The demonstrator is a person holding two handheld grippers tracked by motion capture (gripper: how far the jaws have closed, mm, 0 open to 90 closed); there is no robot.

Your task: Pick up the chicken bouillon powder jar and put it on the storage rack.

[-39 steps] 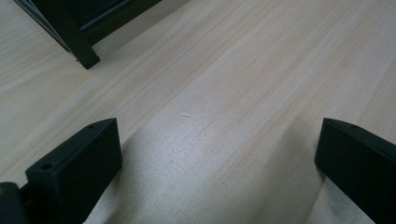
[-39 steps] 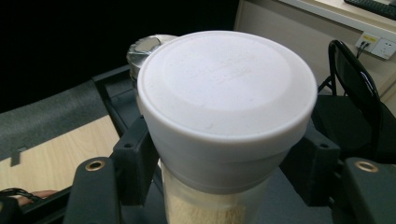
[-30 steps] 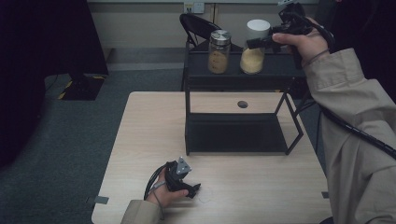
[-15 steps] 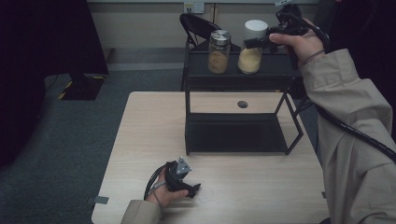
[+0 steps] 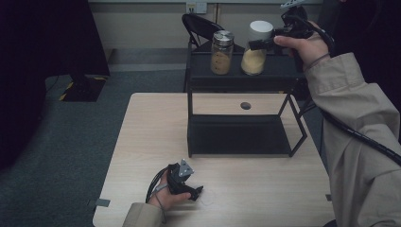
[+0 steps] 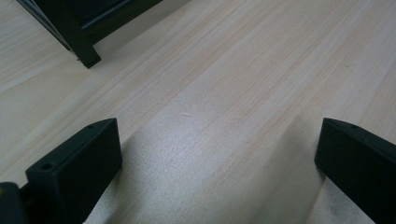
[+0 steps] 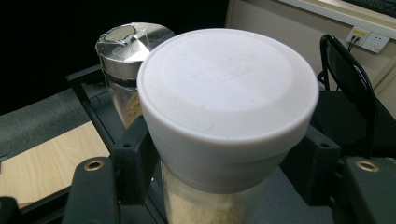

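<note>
Two jars on the black shelf's (image 5: pixel 279 71) top tier; right gripper (image 5: pixel 259 43) clamped on the white-lidded jar (image 7: pixel 226 116) beside the metal-lidded jar (image 5: pixel 222 52). Grab done, move left. Left gripper (image 5: pixel 195 191) wide open, idle on table (image 5: pixel 142 142).

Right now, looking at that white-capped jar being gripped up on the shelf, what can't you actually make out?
- White-capped jar: its base is cut off by the bottom edge of the right gripper view; the raised lettering on the cap is too faint to read.
- Metal-lidded jar: partly hidden behind the white cap in that view.
- Right gripper: too small in the high view to tell how its pads sit.
</note>
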